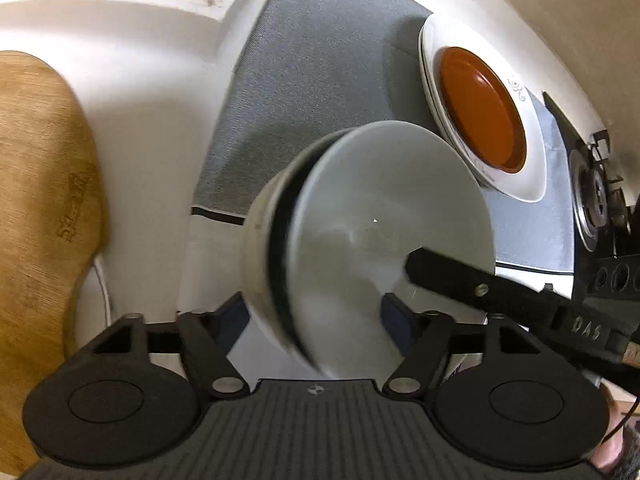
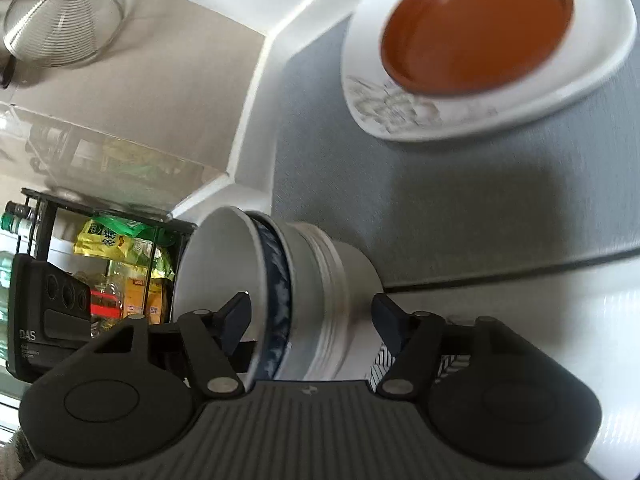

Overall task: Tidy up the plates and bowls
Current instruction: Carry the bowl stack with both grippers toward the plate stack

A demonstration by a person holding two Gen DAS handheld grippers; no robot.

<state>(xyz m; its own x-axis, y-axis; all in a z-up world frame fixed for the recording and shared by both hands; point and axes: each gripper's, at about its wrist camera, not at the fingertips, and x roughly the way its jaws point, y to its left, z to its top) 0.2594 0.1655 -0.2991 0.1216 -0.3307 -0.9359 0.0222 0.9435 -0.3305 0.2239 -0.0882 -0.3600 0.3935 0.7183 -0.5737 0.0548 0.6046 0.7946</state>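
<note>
A stack of nested bowls [image 1: 380,208] stands at the near edge of a grey mat [image 1: 320,60]. The top one is white inside, with a blue-patterned bowl [image 2: 276,276] under it and ribbed white ones below. My left gripper [image 1: 314,316] is open and straddles the stack's near wall, one pad outside and one inside the top bowl. My right gripper [image 2: 308,312] is open too, with the stack between its jaws; one of its fingers [image 1: 440,276] reaches into the top bowl. An orange plate [image 2: 476,24] lies on white patterned plates [image 2: 400,108] further back on the mat.
A wooden cutting board [image 1: 40,200] leans at the left of the white counter [image 1: 140,120]. A gas burner [image 1: 596,200] sits right of the mat. A wire strainer [image 2: 60,16] hangs on the wall above a black rack [image 2: 44,216] holding packets and bottles.
</note>
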